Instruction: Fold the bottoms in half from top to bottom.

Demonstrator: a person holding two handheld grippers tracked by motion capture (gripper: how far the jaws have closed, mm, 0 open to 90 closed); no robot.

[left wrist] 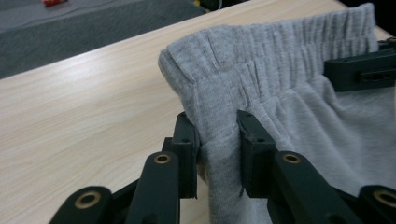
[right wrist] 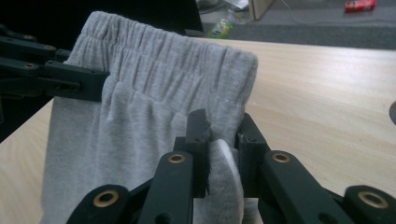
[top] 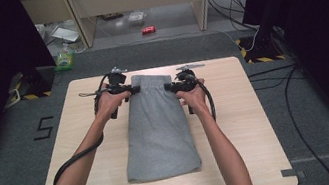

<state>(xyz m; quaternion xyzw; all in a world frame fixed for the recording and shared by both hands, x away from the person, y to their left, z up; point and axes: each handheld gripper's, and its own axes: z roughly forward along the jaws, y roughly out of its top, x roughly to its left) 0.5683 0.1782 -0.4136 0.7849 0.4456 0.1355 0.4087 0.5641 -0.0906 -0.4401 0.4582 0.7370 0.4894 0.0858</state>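
Observation:
Grey folded pants [top: 158, 129] lie lengthwise on the wooden table [top: 249, 124], their elastic waistband [top: 151, 81] at the far end. My left gripper [top: 133, 90] is shut on the waistband's left corner [left wrist: 217, 135], the fabric pinched between its black jaws. At the right corner [right wrist: 224, 140], my right gripper [top: 170, 87] is shut on the cloth in the same way. The waistband end is lifted off the table between the two grippers, while the leg end [top: 163, 166] rests near the front edge. In the left gripper view the right gripper's jaw shows beyond the waistband.
Bare table surface lies on both sides of the pants. Beyond the table, on the grey floor, are a red can [top: 148, 30], a green bottle [top: 64, 58] and cables [top: 272, 79]. Black curtains hang at both sides.

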